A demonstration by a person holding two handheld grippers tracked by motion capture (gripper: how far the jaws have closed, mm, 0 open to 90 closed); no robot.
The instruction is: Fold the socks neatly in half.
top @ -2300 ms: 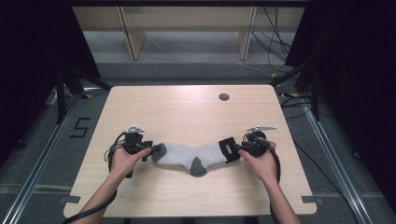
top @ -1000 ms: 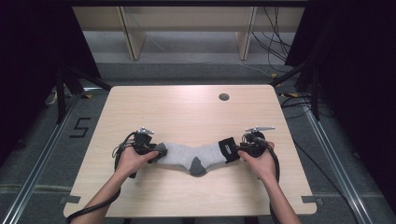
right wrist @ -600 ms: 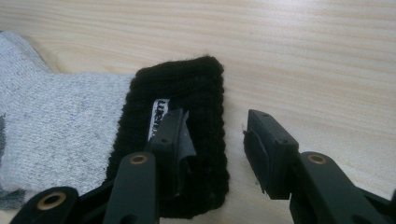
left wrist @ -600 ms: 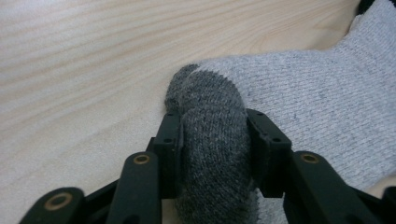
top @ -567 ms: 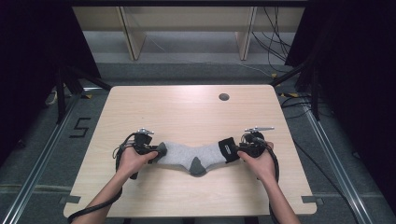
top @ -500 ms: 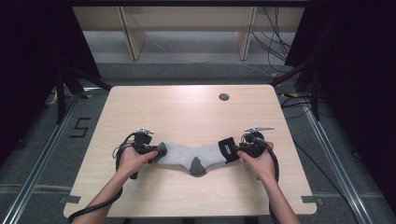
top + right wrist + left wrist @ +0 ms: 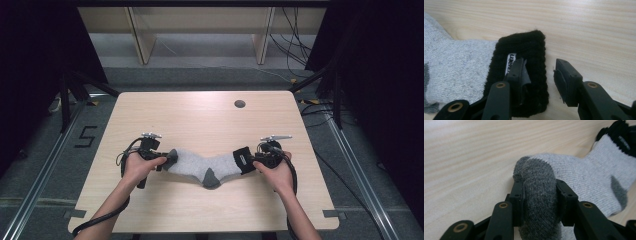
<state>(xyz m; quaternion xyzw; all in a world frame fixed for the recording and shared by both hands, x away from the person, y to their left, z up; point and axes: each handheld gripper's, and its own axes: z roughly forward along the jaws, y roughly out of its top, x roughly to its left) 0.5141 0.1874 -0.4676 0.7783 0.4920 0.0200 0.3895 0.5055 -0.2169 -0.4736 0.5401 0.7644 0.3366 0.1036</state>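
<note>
A pale wood surface carried a grey sock near its front edge. The left claw had just closed and was clamped on the soft toe. The right claw stood apart astride the black cuff, one jaw over it. Light and limp, the sock seemed best held by both ends.

Evenly lit tabletop ringed by deep darkness; gripper views sharp only at middle distance.

Seen from the high view: soft overhead light on the pale table, no glare, only faint shadows under the hands, black unlit areas at both sides, slightly soft overall. Seen from the left gripper view: crisp knit on the sock, blurred wood grain toward the upper left. Seen from the right gripper view: soft-edged near jaws, a thin shadow beside the black cuff.
</note>
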